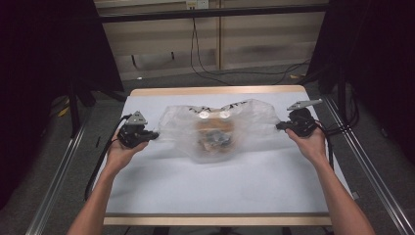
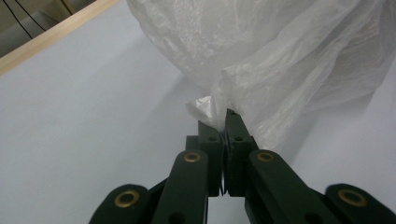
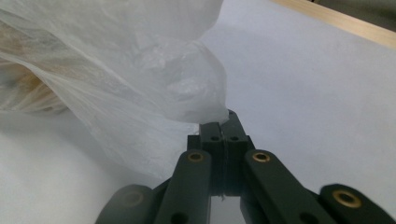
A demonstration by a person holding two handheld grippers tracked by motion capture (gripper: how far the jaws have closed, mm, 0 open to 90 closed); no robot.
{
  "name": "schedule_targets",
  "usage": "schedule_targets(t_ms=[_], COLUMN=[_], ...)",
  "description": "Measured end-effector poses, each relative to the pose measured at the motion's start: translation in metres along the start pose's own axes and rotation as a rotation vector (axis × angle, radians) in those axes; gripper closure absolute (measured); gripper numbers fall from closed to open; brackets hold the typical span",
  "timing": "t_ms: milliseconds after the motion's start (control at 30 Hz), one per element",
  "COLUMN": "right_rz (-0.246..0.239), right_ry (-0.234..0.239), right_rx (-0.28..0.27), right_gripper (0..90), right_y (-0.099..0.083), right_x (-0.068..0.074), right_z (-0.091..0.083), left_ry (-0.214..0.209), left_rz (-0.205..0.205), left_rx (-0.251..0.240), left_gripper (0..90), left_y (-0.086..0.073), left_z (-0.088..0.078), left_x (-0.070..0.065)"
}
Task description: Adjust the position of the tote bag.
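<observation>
The left tool [image 2: 226, 122] and right tool [image 3: 223, 125] each pinch one end of the plastic bag [image 1: 218, 128], stretched between them across the desk [image 1: 220, 186].

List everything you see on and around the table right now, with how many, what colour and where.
plastic bag: one, clear whitish, table middle, stretched between both grippers
contents in the bag: brownish and dark, too blurred to identify
table: one, pale grey top with wooden edge
cables: black, on the floor beyond the table
left gripper: one, black, shut on the bag's left edge
right gripper: one, black, shut on the bag's right edge
forearms: two, entering from the bottom of the high view
</observation>
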State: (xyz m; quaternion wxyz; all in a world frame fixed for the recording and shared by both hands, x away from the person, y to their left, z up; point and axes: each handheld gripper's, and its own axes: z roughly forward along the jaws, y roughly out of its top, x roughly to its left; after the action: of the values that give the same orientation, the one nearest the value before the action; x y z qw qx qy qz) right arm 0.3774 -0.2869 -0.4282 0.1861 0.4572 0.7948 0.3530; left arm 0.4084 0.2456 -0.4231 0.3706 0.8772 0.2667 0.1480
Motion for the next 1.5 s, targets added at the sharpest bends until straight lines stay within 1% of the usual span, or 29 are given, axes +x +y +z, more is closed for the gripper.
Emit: schedule_targets(t_ms=[100, 133, 200, 233, 267, 300, 367, 433, 500, 533, 567, 633, 667, 700, 767, 800, 833, 867, 933, 967, 1033, 1100, 1200, 1233, 1300, 1333, 1433, 1467, 1500], right_rz=[0.000, -0.007, -0.012, -0.014, -0.010, -0.008, -0.013, -0.004, 0.016, 0.016, 0.009, -0.003, 0.000, 0.001, -0.001, -0.002, -0.002, 0.007, 0.008, 0.010, -0.003, -0.006, -0.009, -0.008, -0.018, -0.024, -0.027, -0.022, -0.021], right_ry=[-0.001, -0.005, -0.017, -0.011, -0.022, -0.019, -0.015, -0.001, 0.019, 0.019, 0.010, -0.007, -0.009, -0.013, -0.008, -0.019, -0.016, -0.011, -0.012, -0.017, -0.039, -0.051, -0.042, -0.040, -0.039, -0.045, -0.065, -0.070, -0.070], right_rx=[0.019, 0.029, 0.044, 0.052, 0.039, 0.028, -0.010, -0.061, -0.132, -0.155, -0.162, -0.190, -0.197, -0.211, -0.228, -0.235, -0.248, -0.254, -0.244, -0.237, -0.233, -0.228, -0.237, -0.236, -0.237, -0.230, -0.205, -0.196, -0.189], right_gripper=[90.0, 90.0, 90.0, 90.0, 90.0, 90.0, 90.0, 90.0, 90.0, 90.0, 90.0, 90.0, 90.0, 90.0, 90.0, 90.0, 90.0, 90.0, 90.0, 90.0, 90.0, 90.0, 90.0, 90.0, 90.0, 90.0, 90.0, 90.0, 90.0], right_y=[-0.003, -0.005, -0.007, -0.009, -0.010, -0.011, -0.009, -0.005, 0.001, 0.006, 0.010, 0.020, 0.024, 0.028, 0.034, 0.036, 0.038, 0.040, 0.042, 0.044, 0.048, 0.051, 0.057, 0.059, 0.065, 0.067, 0.073, 0.074, 0.074], right_x=[0.000, 0.000, 0.001, 0.001, 0.001, 0.002, 0.000, -0.004, -0.006, -0.006, -0.005, -0.003, -0.003, -0.003, -0.003, -0.003, -0.004, -0.005, -0.005, -0.004, -0.001, 0.001, 0.000, 0.000, 0.000, 0.001, 0.001, 0.001, 0.001], right_z=[0.005, 0.007, 0.012, 0.014, 0.015, 0.013, 0.007, -0.003, -0.015, -0.019, -0.022, -0.026, -0.028, -0.029, -0.030, -0.030, -0.031, -0.031, -0.029, -0.027, -0.023, -0.022, -0.023, -0.024, -0.025, -0.025, -0.021, -0.019, -0.017], left_ry=[0.014, 0.008, 0.018, 0.013, 0.009, 0.012, 0.006, -0.010, -0.016, -0.007, -0.006, 0.009, 0.005, 0.003, 0.017, 0.012, 0.009, 0.007, 0.042, 0.057, 0.075, 0.075, 0.072, 0.096, 0.097, 0.108, 0.109, 0.119, 0.124], left_rz=[0.001, 0.010, 0.007, 0.002, 0.014, 0.021, 0.006, -0.027, -0.053, -0.042, -0.042, -0.050, -0.051, -0.064, -0.065, -0.073, -0.080, -0.076, -0.067, -0.052, -0.036, -0.040, -0.034, -0.018, -0.016, -0.010, -0.017, -0.012, 0.006], left_rx=[0.039, 0.047, 0.059, 0.051, 0.053, 0.039, -0.014, -0.111, -0.183, -0.183, -0.187, -0.202, -0.215, -0.225, -0.220, -0.224, -0.234, -0.230, -0.209, -0.192, -0.171, -0.168, -0.161, -0.154, -0.154, -0.140, -0.144, -0.133, -0.106], left_gripper=[88.5, 88.5, 88.5, 88.5, 88.5, 88.5, 88.5, 88.5, 88.5, 88.5, 88.5, 88.5, 88.5, 88.5, 88.5, 88.5, 88.5, 88.5, 88.5, 88.5, 88.5, 88.5, 88.5, 88.5, 88.5, 88.6, 88.5, 88.6, 88.5], left_y=[-0.002, -0.002, -0.004, -0.005, -0.004, -0.004, -0.002, 0.000, 0.004, 0.007, 0.010, 0.014, 0.015, 0.016, 0.015, 0.014, 0.013, 0.013, 0.014, 0.016, 0.019, 0.020, 0.023, 0.024, 0.029, 0.031, 0.033, 0.033, 0.034], left_z=[0.008, 0.010, 0.014, 0.015, 0.013, 0.010, -0.002, -0.016, -0.025, -0.028, -0.029, -0.032, -0.033, -0.034, -0.036, -0.038, -0.039, -0.040, -0.039, -0.037, -0.033, -0.032, -0.036, -0.038, -0.039, -0.039, -0.037, -0.035, -0.033], left_x=[0.000, 0.000, -0.001, -0.001, -0.002, -0.002, 0.001, 0.006, 0.010, 0.011, 0.011, 0.012, 0.014, 0.016, 0.019, 0.021, 0.022, 0.023, 0.020, 0.020, 0.019, 0.020, 0.023, 0.022, 0.023, 0.024, 0.024, 0.023, 0.021])
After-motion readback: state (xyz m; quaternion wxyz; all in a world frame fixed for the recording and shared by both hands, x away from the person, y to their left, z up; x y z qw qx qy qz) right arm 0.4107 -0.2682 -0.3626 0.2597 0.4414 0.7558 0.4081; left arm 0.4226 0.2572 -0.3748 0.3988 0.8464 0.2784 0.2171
